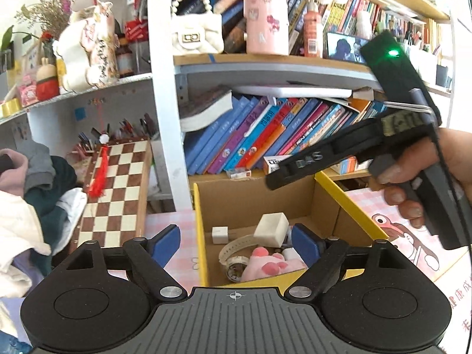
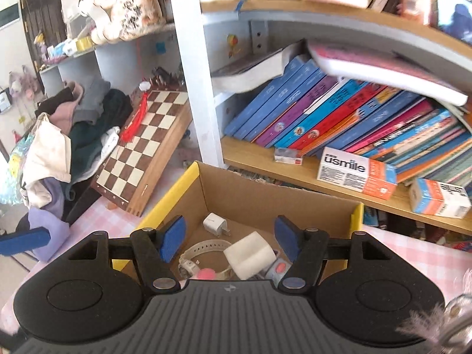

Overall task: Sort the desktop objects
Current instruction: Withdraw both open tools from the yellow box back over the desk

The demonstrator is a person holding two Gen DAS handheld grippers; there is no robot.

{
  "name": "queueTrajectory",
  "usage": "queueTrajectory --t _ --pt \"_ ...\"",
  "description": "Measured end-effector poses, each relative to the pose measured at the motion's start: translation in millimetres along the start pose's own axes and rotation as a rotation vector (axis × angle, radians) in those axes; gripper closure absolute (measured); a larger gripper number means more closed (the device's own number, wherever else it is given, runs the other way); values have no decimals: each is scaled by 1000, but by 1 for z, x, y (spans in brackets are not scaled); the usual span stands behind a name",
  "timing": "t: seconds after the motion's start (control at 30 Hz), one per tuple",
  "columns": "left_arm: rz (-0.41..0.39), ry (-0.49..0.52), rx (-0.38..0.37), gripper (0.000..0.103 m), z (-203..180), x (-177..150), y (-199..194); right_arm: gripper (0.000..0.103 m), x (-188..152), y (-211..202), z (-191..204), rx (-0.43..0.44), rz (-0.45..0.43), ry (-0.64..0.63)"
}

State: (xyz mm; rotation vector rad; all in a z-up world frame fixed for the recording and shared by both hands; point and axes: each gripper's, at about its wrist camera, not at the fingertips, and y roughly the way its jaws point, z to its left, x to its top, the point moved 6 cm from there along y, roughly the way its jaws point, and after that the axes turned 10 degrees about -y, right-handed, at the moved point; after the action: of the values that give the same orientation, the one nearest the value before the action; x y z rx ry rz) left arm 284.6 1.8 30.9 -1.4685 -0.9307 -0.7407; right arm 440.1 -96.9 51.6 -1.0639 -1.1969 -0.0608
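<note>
Both spread-jawed: right hand-held gripper above box.

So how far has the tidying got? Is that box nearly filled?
Several things already lie in the yellow-edged cardboard box: a white plug-in charger, a white wristwatch, a white foam block and a pink plush paw. Nothing is in hand: the left gripper and right gripper are both open and empty above the box. Anything left to sort is out of view.
</note>
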Motion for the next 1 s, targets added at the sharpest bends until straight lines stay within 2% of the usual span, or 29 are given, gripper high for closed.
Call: queueTrajectory --t 0.3,0.53,1.0 --pt "-9 19 -2 13 18 -14 -39 38 -25 -69 20 -70 -58 -8" --pt "-2 -19 -10 13 33 -26 -60 38 -54 -115 32 -128 -79 16" --pt "22 -3 -7 12 45 -55 -91 38 -118 -155 55 -218 -57 100"
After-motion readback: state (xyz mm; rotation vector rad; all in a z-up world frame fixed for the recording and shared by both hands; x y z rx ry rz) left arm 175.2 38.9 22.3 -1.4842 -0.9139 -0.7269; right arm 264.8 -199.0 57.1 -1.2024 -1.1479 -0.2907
